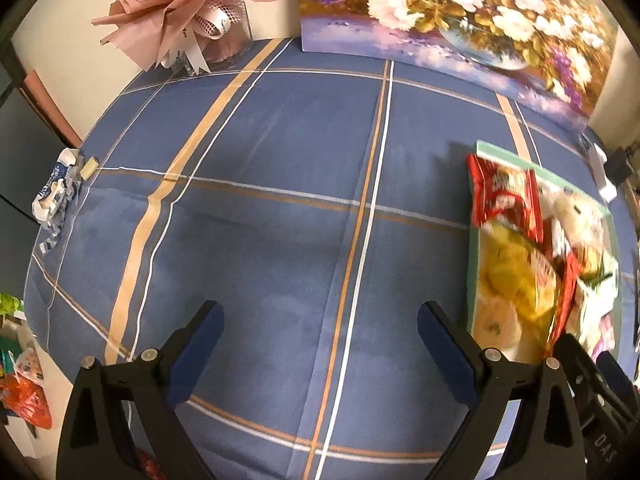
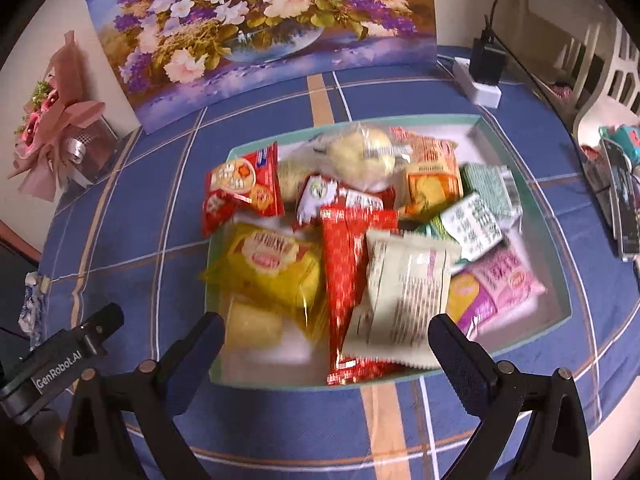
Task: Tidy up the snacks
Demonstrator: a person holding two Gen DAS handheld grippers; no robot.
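Right wrist view shows the right gripper [image 2: 326,334], jaws wide apart and empty, above a green-rimmed tray [image 2: 554,216] heaped with snack packets, nearest a pale packet [image 2: 404,296] (blurred), best pinched by one edge; the left gripper [image 1: 320,330] hangs parted over bare tablecloth [image 1: 280,200].

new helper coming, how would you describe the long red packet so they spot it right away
Find the pale green tray on the blue plaid tablecloth. The long red packet lies in the pile's middle, between a yellow bag and a cream one: narrow, shiny, its end overhanging the near rim.
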